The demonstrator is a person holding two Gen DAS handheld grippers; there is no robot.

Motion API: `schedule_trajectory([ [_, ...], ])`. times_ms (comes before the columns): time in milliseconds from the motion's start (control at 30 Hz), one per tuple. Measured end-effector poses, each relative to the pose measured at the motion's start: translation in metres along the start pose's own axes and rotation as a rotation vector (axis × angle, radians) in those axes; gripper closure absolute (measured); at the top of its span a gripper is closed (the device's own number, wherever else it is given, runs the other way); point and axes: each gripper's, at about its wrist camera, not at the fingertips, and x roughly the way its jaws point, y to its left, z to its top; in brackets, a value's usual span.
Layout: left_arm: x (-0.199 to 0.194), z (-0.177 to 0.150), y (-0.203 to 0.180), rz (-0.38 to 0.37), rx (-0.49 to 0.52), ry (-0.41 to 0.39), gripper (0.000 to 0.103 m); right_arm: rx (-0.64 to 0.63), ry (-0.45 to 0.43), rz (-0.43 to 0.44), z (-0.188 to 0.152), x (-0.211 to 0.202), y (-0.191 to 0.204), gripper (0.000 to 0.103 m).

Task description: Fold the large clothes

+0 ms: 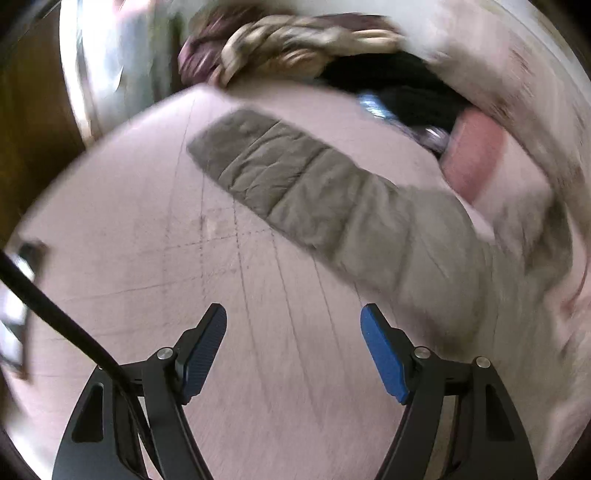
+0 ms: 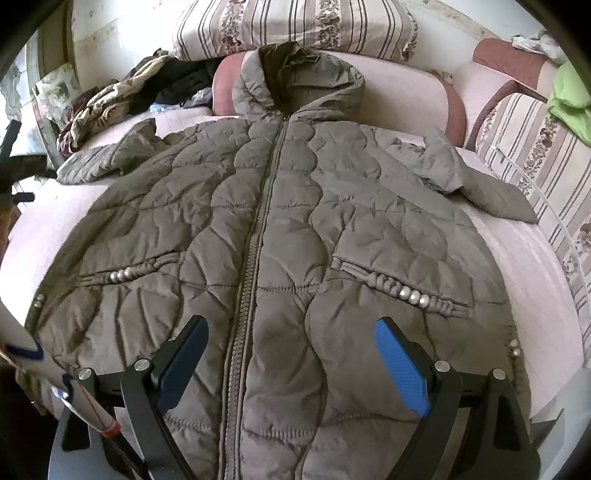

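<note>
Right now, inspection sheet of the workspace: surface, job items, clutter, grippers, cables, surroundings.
Surface: pale pink sheet, creased, on a bed.
Job items: quilted khaki jacket laid flat, front up, zipped, hood at the far end; both sleeves spread out to the sides, left sleeve flat on the sheet.
Clutter: heap of patterned and dark clothes beyond the left sleeve; green cloth far right.
Grippers: left gripper open, over bare sheet; right gripper open, nothing gripped, over the jacket's hem.
Cables: black cable beside the left gripper.
Surroundings: striped pillow beyond the hood.
</note>
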Motion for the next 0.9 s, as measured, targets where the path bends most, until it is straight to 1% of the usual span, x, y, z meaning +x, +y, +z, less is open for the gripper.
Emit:
schedule_trajectory([
  [67,0.022,0.016,0.021,-0.057,-0.138,0.033,0.029,-0.005,-0.006,-0.002,0.0,0.006,0.0,0.009],
  [100,0.036,0.025,0.033,-0.1,-0.216,0.051,0.029,-0.008,-0.009,-0.005,0.001,0.009,0.0,0.009],
  [167,0.061,0.039,0.047,-0.164,-0.323,0.083,0.029,-0.015,-0.012,-0.007,0.002,0.015,0.0,0.009],
  [200,0.068,0.044,0.052,-0.184,-0.357,0.08,0.029,-0.018,-0.018,-0.013,0.003,0.018,0.0,0.009],
  [267,0.076,0.059,0.054,-0.198,-0.382,0.045,0.028,-0.019,-0.024,-0.023,0.006,0.023,0.0,0.009],
  [333,0.087,0.074,0.051,-0.209,-0.387,0.047,0.023,-0.004,-0.022,-0.021,0.011,0.028,-0.003,0.009],
  [400,0.096,0.087,0.05,-0.211,-0.4,0.041,0.014,0.014,-0.014,-0.025,0.013,0.034,-0.006,0.009],
  [500,0.103,0.102,0.045,-0.171,-0.394,0.033,0.008,0.054,0.009,-0.019,0.013,0.046,-0.014,0.009],
  [567,0.107,0.109,0.033,-0.09,-0.355,0.036,0.008,0.069,0.006,-0.023,0.011,0.05,-0.017,0.009],
  [600,0.108,0.11,0.025,-0.032,-0.325,0.041,0.014,0.074,0.001,-0.023,0.01,0.051,-0.018,0.009],
  [633,0.108,0.109,0.018,0.043,-0.289,0.043,0.024,0.075,-0.003,-0.021,0.009,0.051,-0.018,0.009],
  [667,0.108,0.11,0.007,0.145,-0.231,0.047,0.046,0.071,-0.008,-0.024,0.008,0.051,-0.018,0.009],
  [700,0.107,0.109,0.001,0.181,-0.193,0.052,0.07,0.067,-0.015,-0.027,0.007,0.051,-0.017,0.008],
  [733,0.104,0.109,-0.008,0.18,-0.154,0.066,0.082,0.064,-0.02,-0.029,0.006,0.052,-0.017,0.008],
  [767,0.1,0.108,-0.011,0.167,-0.151,0.077,0.089,0.064,-0.026,-0.029,0.006,0.052,-0.017,0.008],
  [800,0.09,0.106,-0.017,0.144,-0.152,0.084,0.09,0.067,-0.03,-0.025,0.005,0.053,-0.017,0.008],
  [867,0.071,0.104,-0.03,0.111,-0.13,0.064,0.091,0.073,-0.035,-0.018,0.004,0.053,-0.018,0.008],
  [900,0.054,0.102,-0.043,0.088,-0.103,0.045,0.091,0.074,-0.038,-0.016,0.004,0.053,-0.018,0.008],
])
